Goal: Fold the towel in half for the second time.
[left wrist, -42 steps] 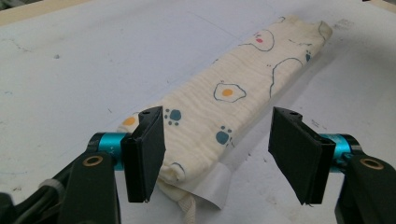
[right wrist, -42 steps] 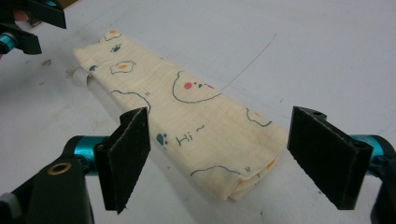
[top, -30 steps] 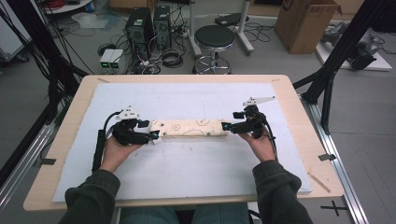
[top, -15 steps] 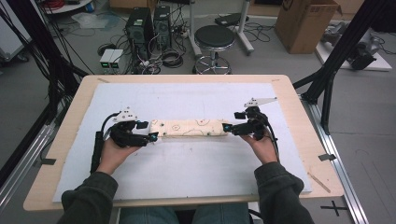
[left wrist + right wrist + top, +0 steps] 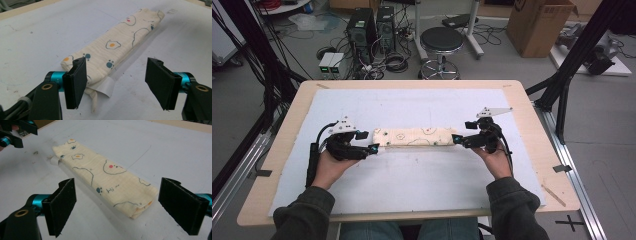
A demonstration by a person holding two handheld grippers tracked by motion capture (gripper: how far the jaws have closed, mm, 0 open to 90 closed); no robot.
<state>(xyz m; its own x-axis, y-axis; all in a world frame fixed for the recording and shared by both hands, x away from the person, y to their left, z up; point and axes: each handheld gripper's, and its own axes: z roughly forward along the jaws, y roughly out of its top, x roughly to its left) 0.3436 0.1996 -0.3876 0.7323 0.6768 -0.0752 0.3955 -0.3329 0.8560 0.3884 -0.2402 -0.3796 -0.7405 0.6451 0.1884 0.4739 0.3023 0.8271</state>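
Observation:
A cream cloth (image 5: 414,136) printed with fried eggs and paw marks lies folded into a long strip on the white mat (image 5: 412,105). My left gripper (image 5: 368,141) is open at the cloth's left end. In the left gripper view the cloth (image 5: 117,47) runs away from the left gripper (image 5: 117,85), and one pad sits beside the cloth's near corner, where a white label (image 5: 103,87) sticks out. My right gripper (image 5: 460,134) is open at the right end. In the right gripper view the folded end of the cloth (image 5: 105,180) lies between the spread jaws of the right gripper (image 5: 120,207), with no contact.
The mat covers most of the wooden table (image 5: 537,150). On the floor beyond the far edge are a black stool (image 5: 442,42), computer towers (image 5: 369,27) and a cardboard box (image 5: 539,25). Black frame posts (image 5: 564,95) rise at both sides.
Both hands have shifted very slightly toward the near edge. The cloth lies where it was.

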